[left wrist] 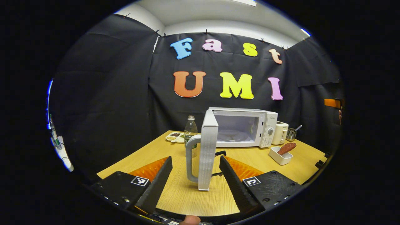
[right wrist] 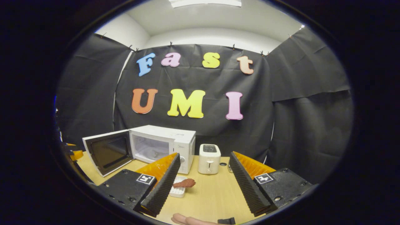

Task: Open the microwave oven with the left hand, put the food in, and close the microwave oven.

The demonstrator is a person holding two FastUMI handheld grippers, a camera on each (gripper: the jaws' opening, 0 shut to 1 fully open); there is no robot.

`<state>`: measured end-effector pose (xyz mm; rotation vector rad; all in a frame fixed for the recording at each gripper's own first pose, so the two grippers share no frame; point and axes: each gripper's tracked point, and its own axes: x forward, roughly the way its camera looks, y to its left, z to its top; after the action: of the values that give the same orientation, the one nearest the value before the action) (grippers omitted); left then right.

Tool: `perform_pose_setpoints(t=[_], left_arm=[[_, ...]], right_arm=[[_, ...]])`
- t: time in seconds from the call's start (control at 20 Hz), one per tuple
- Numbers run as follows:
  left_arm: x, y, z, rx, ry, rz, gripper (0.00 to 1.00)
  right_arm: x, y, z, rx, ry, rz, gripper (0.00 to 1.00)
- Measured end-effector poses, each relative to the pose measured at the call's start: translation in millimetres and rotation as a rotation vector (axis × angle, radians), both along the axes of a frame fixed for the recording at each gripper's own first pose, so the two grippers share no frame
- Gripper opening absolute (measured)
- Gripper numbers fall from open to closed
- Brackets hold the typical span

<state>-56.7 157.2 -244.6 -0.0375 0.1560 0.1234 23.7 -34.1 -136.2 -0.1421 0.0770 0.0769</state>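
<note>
The white microwave (left wrist: 250, 126) stands at the back of the wooden table with its door (left wrist: 208, 150) swung out towards me, edge-on. The door's grey handle (left wrist: 190, 159) and edge stand between the spread fingers of my left gripper (left wrist: 197, 184), which is open and not pressing on them. The food (left wrist: 287, 147), a brown piece, lies in a small white dish (left wrist: 279, 157) right of the microwave. In the right gripper view the open microwave (right wrist: 162, 145) and its door (right wrist: 107, 151) are at left. My right gripper (right wrist: 203, 184) is open above the table, with the food (right wrist: 184, 183) just beside its left finger.
A water bottle (left wrist: 190, 128) and a compartment tray (left wrist: 175, 137) stand left of the microwave. A white toaster (right wrist: 209, 158) and a utensil holder (left wrist: 291, 133) are on its right. Bare wooden tabletop (left wrist: 187, 193) lies in front.
</note>
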Motion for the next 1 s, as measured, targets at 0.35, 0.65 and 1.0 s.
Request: perform_pose_setpoints(t=[0.35,0.65,1.0], left_arm=[[-1.9,-18.4,59.3,0.006,-0.085,0.024,0.93],[22.0,-38.2,101.5,0.029,-0.119,0.02,0.92],[73.3,-62.0,129.8,0.039,-0.155,0.039,0.92]], right_arm=[[82.7,-0.5,-67.7,0.034,0.266,0.073,1.0],[137.7,17.5,-149.1,0.192,0.613,0.195,1.0],[161.2,24.2,-217.1,0.299,0.829,0.307,0.78]])
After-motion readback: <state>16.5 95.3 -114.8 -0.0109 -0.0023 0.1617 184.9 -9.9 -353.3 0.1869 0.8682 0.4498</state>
